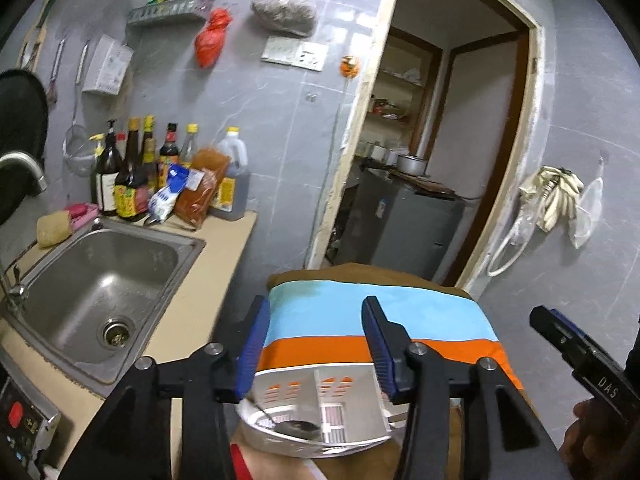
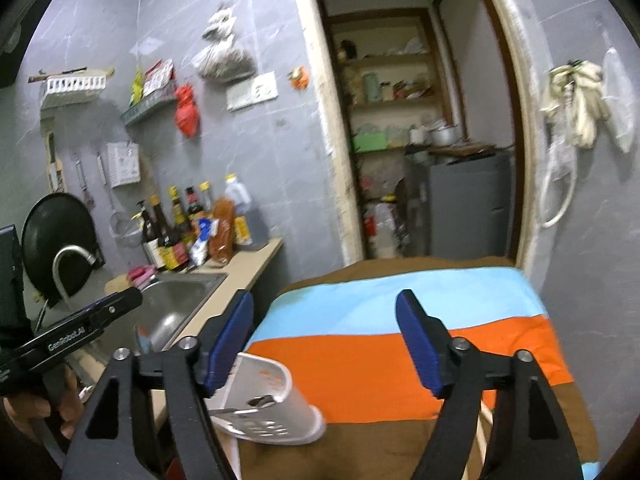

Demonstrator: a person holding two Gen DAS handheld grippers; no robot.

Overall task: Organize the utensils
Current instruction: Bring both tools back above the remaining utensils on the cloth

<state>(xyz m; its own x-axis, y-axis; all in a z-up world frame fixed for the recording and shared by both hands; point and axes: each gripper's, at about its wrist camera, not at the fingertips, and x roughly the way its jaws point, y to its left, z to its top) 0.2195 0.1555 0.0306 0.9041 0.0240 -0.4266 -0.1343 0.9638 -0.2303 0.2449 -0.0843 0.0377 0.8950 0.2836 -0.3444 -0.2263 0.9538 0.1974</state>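
White utensil holder [image 1: 320, 412] with spoon [image 1: 288, 420] just below empty left claw [image 1: 316, 344]

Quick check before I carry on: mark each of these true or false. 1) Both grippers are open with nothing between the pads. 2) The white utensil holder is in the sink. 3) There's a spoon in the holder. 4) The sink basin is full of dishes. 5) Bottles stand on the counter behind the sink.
1) True: the left gripper and the right gripper both stand open and empty.
2) False: the white utensil holder sits on the striped cloth, beside the sink.
3) True: a spoon lies inside it.
4) False: the basin looks bare.
5) True: the bottles stand by the wall.
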